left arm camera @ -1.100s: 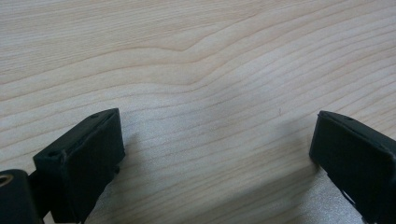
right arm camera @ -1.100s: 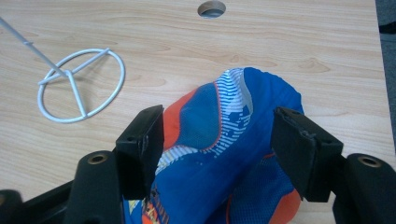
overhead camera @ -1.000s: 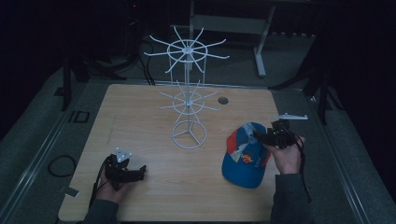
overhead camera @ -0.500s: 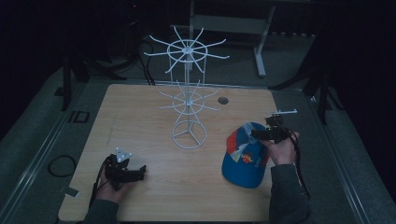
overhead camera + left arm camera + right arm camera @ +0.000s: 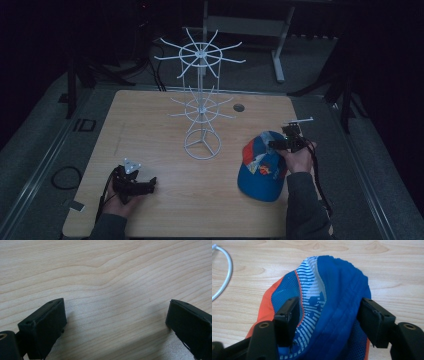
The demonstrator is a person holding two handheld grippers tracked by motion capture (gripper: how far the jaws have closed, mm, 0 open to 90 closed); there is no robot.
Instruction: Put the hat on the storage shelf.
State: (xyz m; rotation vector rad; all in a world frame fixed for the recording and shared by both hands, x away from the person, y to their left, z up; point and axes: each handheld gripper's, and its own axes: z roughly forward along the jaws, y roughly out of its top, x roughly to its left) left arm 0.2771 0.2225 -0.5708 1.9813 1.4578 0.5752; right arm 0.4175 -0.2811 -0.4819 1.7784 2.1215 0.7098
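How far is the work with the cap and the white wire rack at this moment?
Early stage. Done: the right gripper has come down over the cap, jaws astride its crown and just closing a little. In hand: the grasp, pads not clearly pressing yet. Left: lifting it, probably onto the bare rack. The left gripper rests open on the table.

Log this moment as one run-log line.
right gripper: open, closing, astride cap | left gripper: open, on table | rack: bare

Right of the white wire rack (image 5: 201,107), the right claw (image 5: 278,144) sits over the blue cap (image 5: 262,172); the left claw (image 5: 150,185) rests near-left of it.
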